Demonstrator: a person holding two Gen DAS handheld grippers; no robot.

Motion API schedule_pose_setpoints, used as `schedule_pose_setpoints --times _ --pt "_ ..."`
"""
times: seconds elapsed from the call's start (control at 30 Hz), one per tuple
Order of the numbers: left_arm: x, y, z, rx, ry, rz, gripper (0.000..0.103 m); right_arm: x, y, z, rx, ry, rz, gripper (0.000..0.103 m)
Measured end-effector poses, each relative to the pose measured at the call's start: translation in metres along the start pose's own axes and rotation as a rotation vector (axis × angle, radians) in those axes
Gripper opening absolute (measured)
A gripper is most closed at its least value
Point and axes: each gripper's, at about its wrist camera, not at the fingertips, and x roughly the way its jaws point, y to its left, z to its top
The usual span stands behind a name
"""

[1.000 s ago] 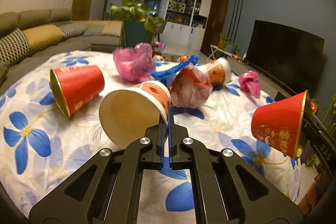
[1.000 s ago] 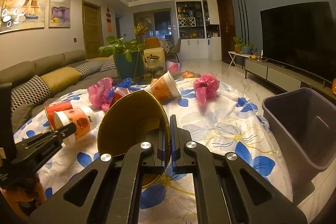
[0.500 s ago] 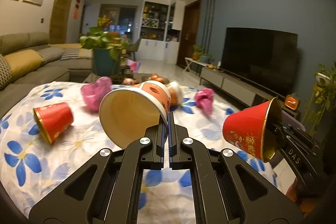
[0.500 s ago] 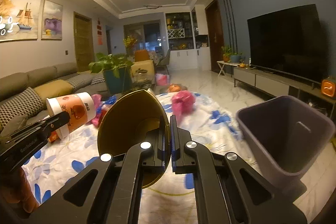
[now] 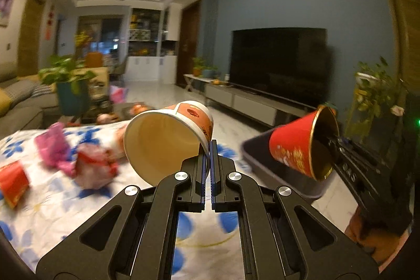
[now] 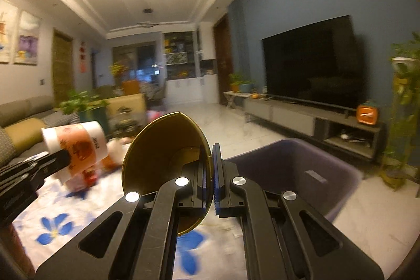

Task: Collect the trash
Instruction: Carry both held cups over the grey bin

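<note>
My left gripper [image 5: 209,148] is shut on the rim of a white and orange paper cup [image 5: 168,138], held on its side with the mouth facing me. My right gripper [image 6: 212,156] is shut on the rim of a red paper cup with a gold inside [image 6: 168,156]. In the left wrist view that red cup [image 5: 296,146] hangs above the near edge of a dark grey bin [image 5: 283,175]. The right wrist view has the bin [image 6: 296,169] just ahead on the right and the white and orange cup [image 6: 78,146] at the left.
The table carries a white cloth with blue flowers [image 5: 52,204]. On it lie pink crumpled bags [image 5: 52,151], a red wrapper [image 5: 94,169] and another red cup [image 5: 13,183]. A TV stand [image 6: 315,122] runs along the blue wall, and a sofa [image 6: 21,122] stands at the left.
Both grippers have swung right and risen a little, carrying their cups off the table's middle toward the bin. The bin has grown larger in the right wrist view.
</note>
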Motion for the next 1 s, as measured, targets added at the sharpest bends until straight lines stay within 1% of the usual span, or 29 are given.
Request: schedule_pose_setpoints --times 0.17,0.27,0.4,0.63,1.0 --pt "0.030 -0.034 0.004 0.029 0.018 -0.094 0.002 0.007 -0.043 0.006 0.027 -0.011 -0.108 0.005" --pt "0.048 -0.053 0.005 0.046 0.020 -0.135 0.002 0.012 -0.061 0.006 0.037 -0.006 -0.149 0.005" --pt "0.066 -0.064 0.004 0.053 0.025 -0.176 0.002 0.021 -0.073 0.004 0.038 0.008 -0.179 0.005" --pt "0.096 -0.083 -0.001 0.062 0.060 -0.217 0.002 0.026 -0.088 0.001 0.048 0.021 -0.201 0.005" --pt "0.131 -0.100 -0.004 0.058 0.109 -0.253 0.002 0.037 -0.089 0.000 0.052 0.048 -0.220 0.005"
